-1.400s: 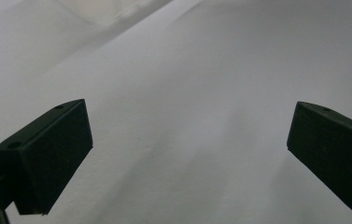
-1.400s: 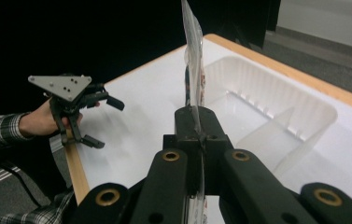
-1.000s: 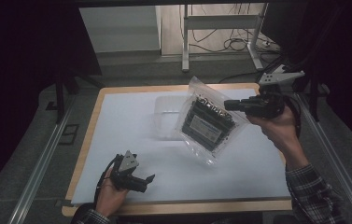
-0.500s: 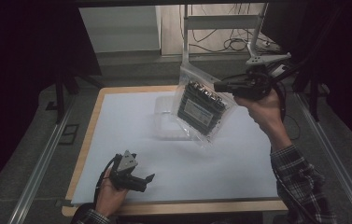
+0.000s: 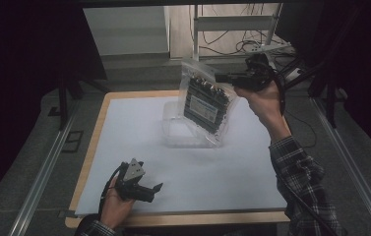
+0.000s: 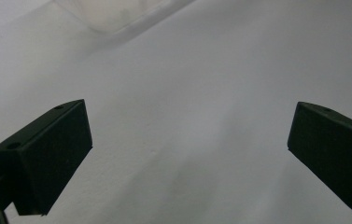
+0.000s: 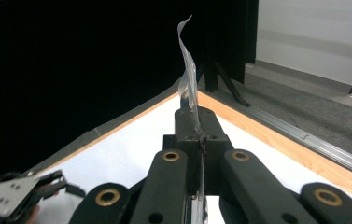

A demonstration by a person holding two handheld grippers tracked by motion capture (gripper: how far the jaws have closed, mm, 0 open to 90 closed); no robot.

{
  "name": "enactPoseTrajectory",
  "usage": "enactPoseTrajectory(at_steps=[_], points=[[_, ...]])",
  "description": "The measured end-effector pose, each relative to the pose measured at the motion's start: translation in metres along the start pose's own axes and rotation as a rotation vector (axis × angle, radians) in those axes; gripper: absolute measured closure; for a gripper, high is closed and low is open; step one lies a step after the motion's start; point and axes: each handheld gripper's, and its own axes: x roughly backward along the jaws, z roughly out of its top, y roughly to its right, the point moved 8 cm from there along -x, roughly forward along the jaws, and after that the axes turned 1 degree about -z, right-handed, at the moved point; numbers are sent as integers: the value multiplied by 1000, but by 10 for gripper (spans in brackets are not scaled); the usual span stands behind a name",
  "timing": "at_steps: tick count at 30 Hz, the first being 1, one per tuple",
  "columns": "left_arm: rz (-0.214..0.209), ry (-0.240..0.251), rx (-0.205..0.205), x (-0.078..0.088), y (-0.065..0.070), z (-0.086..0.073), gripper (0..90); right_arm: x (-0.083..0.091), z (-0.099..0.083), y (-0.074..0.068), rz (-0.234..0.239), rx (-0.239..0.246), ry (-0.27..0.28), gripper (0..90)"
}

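Observation:
A clear plastic bag (image 5: 205,101) holding a dark circuit board with a pale label hangs in the air over the back of the white table (image 5: 139,132). My right gripper (image 5: 221,77) is shut on the bag's upper right edge, and in the right gripper view the thin plastic edge (image 7: 187,84) sticks up from between the closed jaws (image 7: 197,135). A clear plastic tray (image 5: 183,132) lies on the table under the bag. My left gripper (image 5: 156,189) rests near the front left edge, open, its fingers (image 6: 47,158) spread over bare white surface.
The table has a wooden rim (image 5: 94,142) and metal rails (image 5: 45,172) along both sides. Behind it stand a metal frame and loose cables (image 5: 252,46) on the floor. Dark curtains close off left and right.
My right gripper has lifted the bag up and toward the back of the table, so it now hangs nearly upright. The left gripper has stayed where it was.

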Motion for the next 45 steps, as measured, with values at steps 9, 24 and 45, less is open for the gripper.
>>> enactPoseTrajectory(at_steps=[9, 24, 45], points=[[-3, 0, -2, 0, 1, 0, 0, -27, 12, 5, -21, -8, 15, 890], [-10, 2, -3, 0, 1, 0, 0, -85, 3, 21, -46, 11, -5, 891], [-13, -12, -11, -2, 2, -1, 0, -99, -40, 45, -146, 35, -80, 889]])
